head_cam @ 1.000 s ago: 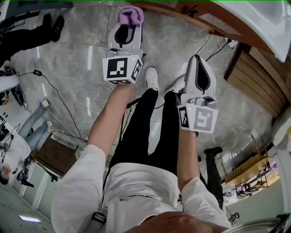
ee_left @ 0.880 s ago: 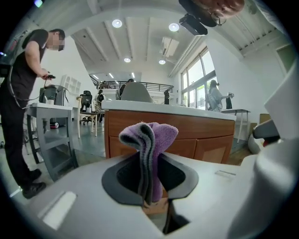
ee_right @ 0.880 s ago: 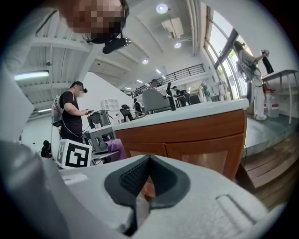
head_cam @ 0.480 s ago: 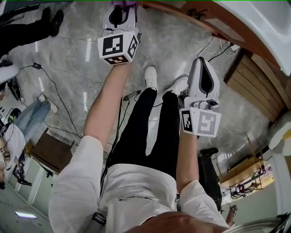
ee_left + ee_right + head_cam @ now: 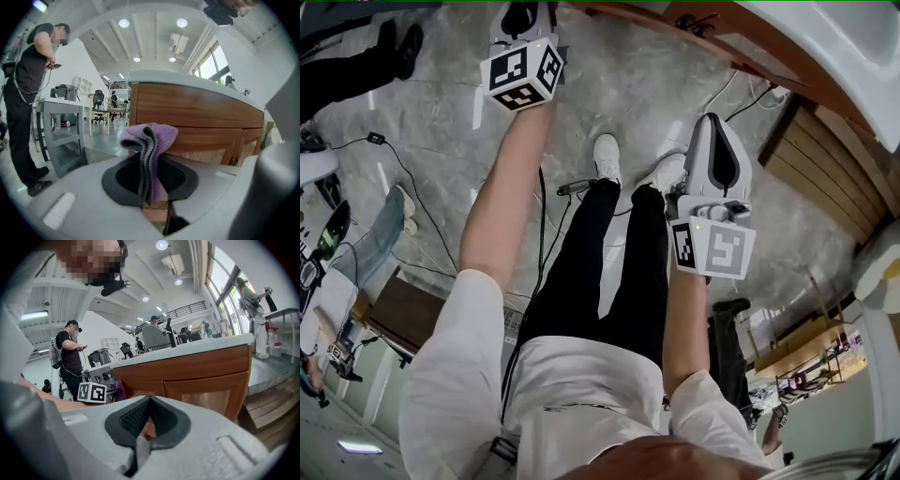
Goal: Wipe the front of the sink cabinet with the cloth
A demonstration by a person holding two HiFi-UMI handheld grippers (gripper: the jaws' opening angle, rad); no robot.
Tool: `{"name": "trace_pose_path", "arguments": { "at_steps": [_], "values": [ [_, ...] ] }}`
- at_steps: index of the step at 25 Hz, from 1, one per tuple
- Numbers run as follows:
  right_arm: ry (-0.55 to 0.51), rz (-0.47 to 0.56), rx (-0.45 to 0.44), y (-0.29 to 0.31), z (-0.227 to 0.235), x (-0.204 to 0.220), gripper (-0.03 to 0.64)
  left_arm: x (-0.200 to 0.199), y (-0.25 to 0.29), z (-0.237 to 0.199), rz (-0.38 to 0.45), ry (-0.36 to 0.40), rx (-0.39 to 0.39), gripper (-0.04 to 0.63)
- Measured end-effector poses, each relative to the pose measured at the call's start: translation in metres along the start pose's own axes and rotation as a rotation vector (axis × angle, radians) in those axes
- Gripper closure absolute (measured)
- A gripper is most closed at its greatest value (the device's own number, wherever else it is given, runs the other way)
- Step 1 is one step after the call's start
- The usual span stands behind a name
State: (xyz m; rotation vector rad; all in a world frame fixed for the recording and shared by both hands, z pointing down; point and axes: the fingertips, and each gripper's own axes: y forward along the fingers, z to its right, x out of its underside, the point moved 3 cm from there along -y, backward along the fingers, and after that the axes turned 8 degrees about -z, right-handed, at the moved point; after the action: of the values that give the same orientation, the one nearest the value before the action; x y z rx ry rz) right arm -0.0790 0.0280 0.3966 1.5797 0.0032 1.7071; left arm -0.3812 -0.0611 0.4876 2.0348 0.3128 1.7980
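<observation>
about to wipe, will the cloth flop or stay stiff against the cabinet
Probably floppy: the cloth folds and droops over above the shut jaws. Its fuzzy pile looks soft and light, so it should squash flat against the cabinet.

The head camera sits above the person and looks steeply down at the floor (image 5: 441, 94), catching the sink cabinet (image 5: 656, 19) along its top edge. The cameras on the left tool (image 5: 152, 178) and right tool (image 5: 143, 423) sit low behind their jaws, facing that cabinet's wooden front from nearby. The right one also takes in the left tool's marker cube (image 5: 91, 392).
</observation>
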Motion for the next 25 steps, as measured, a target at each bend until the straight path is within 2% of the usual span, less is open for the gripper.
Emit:
{"name": "trace_pose_path", "arguments": {
  "at_steps": [8, 13, 16, 25],
  "values": [
    [0.015, 0.003, 0.026, -0.007, 0.008, -0.002, 0.620, 0.003, 0.001, 0.016, -0.020, 0.020, -0.002, 0.525],
    [0.016, 0.002, 0.051, -0.012, 0.018, -0.001, 0.620, 0.006, 0.006, 0.045, -0.030, 0.026, 0.048, 0.525],
    [0.023, -0.001, 0.056, -0.015, 0.022, 0.001, 0.620, 0.008, 0.007, 0.052, -0.035, 0.005, 0.046, 0.525],
    [0.046, 0.007, 0.073, -0.024, 0.035, 0.000, 0.620, 0.010, 0.005, 0.084, -0.058, 0.027, 0.091, 0.525]
  ]
}}
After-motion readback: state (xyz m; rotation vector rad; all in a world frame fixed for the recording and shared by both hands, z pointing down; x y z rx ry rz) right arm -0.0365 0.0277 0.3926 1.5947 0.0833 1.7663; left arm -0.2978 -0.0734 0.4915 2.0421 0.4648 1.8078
